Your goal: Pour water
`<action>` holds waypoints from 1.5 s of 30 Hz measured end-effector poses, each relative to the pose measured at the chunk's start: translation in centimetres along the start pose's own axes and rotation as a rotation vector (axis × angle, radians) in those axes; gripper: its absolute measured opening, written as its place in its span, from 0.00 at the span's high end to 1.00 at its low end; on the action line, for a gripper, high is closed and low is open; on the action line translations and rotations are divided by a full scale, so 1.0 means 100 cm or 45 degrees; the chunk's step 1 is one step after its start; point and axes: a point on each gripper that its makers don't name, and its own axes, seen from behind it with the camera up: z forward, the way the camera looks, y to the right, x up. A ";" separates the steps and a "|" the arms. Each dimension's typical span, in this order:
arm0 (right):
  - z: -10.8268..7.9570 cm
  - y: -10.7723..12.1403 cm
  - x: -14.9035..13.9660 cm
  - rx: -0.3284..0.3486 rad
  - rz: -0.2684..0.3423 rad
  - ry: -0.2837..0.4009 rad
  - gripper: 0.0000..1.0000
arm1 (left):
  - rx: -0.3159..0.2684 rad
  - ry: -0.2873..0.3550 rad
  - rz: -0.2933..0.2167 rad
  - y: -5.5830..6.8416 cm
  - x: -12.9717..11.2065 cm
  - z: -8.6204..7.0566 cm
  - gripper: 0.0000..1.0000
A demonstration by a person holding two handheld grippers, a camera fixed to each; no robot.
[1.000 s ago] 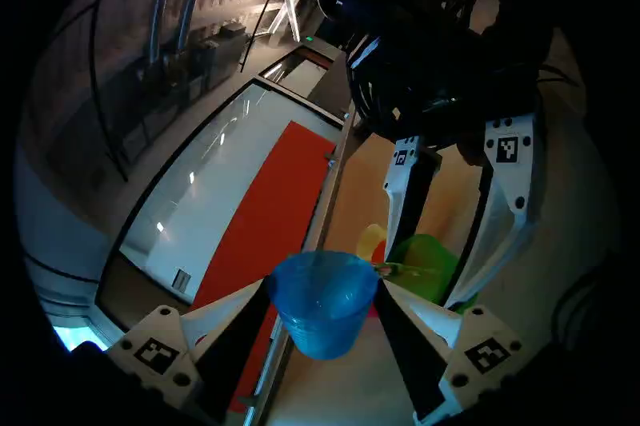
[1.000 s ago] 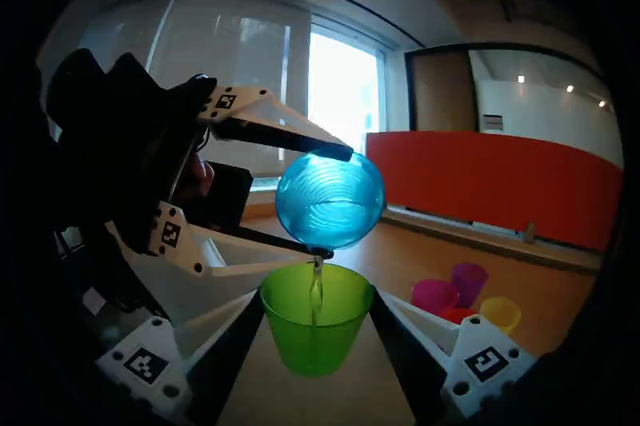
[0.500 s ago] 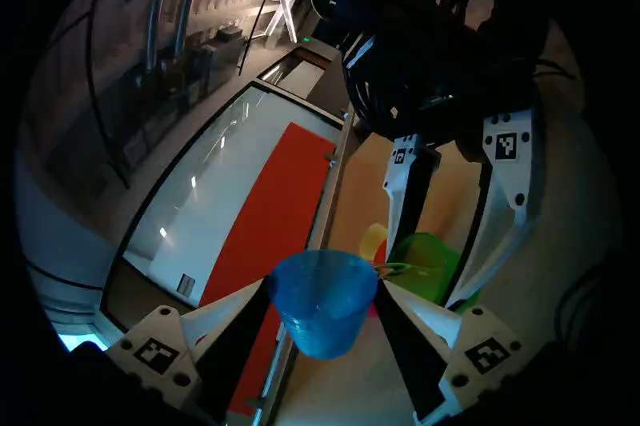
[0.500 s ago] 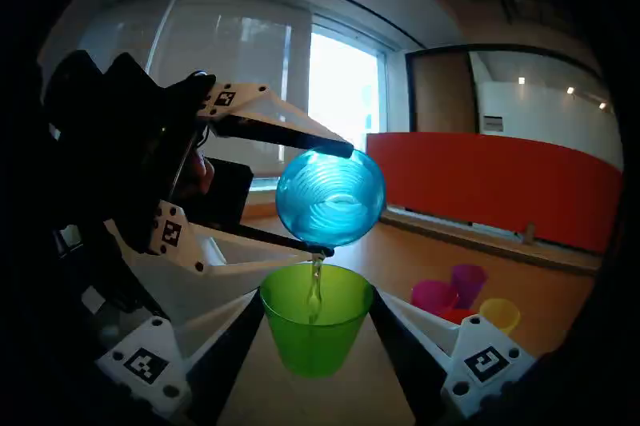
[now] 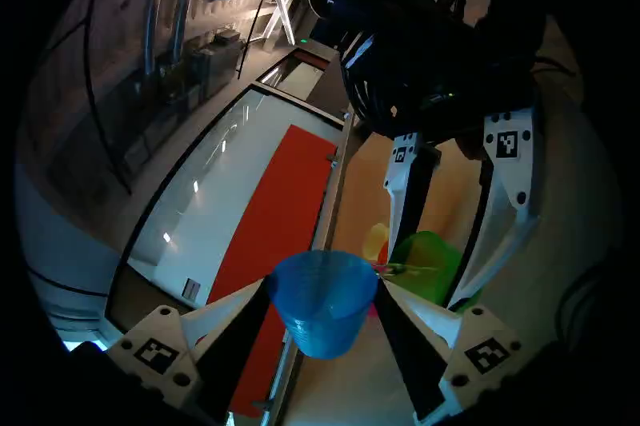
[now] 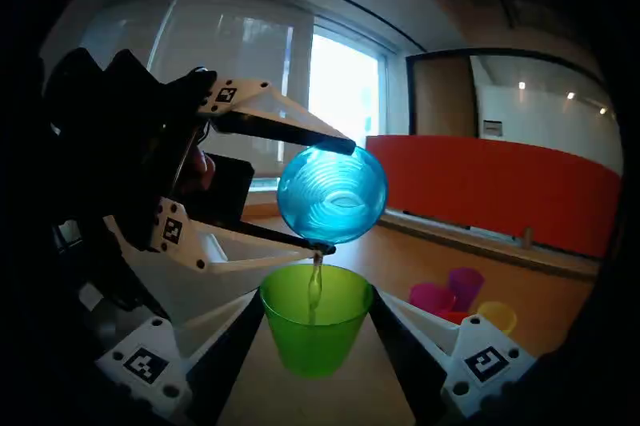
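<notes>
My left gripper (image 5: 322,310) is shut on a translucent blue cup (image 5: 323,302), tipped on its side. In the right gripper view the blue cup (image 6: 332,195) hangs above with its mouth facing me, the left gripper (image 6: 330,196) clamping it top and bottom. A thin stream of water (image 6: 314,286) falls from its rim into an upright green cup (image 6: 316,328), on which my right gripper (image 6: 317,322) is shut. In the left gripper view the green cup (image 5: 426,266) sits just beyond the blue one, between the right gripper's fingers (image 5: 406,202).
A wooden tabletop (image 6: 400,266) lies under the cups. On it at the right stand a magenta cup (image 6: 432,298), a purple cup (image 6: 466,285) and a yellow cup (image 6: 496,316). A red panel (image 6: 512,194) and a bright window (image 6: 344,90) lie behind. A hand (image 6: 196,173) holds the left gripper.
The blue cup has risen and tilted slightly while water keeps streaming into the green cup. Both grippers stay nearly where they were.
</notes>
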 end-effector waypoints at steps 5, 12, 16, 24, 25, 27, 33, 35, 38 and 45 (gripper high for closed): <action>0.000 0.000 0.000 -0.001 0.000 0.002 0.06 | 0.004 -0.003 0.018 -0.001 0.000 -0.001 0.11; -0.001 0.001 0.000 -0.004 0.000 0.005 0.06 | 0.000 0.001 0.041 0.000 0.005 -0.001 0.11; -0.002 0.002 0.001 -0.004 0.004 0.008 0.06 | 0.001 0.011 0.063 0.000 0.009 -0.001 0.11; -0.002 0.002 0.001 -0.007 0.005 0.011 0.06 | 0.006 0.007 0.106 0.001 0.010 0.000 0.11; -0.003 0.003 0.000 -0.008 0.005 0.011 0.06 | 0.007 0.007 0.109 0.000 0.010 0.000 0.11; -0.003 0.004 0.000 -0.010 0.006 0.011 0.06 | 0.007 0.008 0.116 0.000 0.011 0.001 0.11; -0.005 0.006 0.000 -0.012 0.015 0.017 0.06 | 0.008 0.009 0.137 0.000 0.012 0.002 0.11; -0.005 0.006 0.000 -0.014 0.016 0.018 0.06 | 0.009 0.009 0.144 0.000 0.012 0.003 0.11; -0.006 0.007 0.000 -0.016 0.015 0.018 0.06 | 0.014 0.009 0.161 0.000 0.013 0.004 0.11; -0.007 0.008 0.001 -0.019 0.017 0.022 0.06 | 0.018 0.009 0.197 0.001 0.013 0.006 0.11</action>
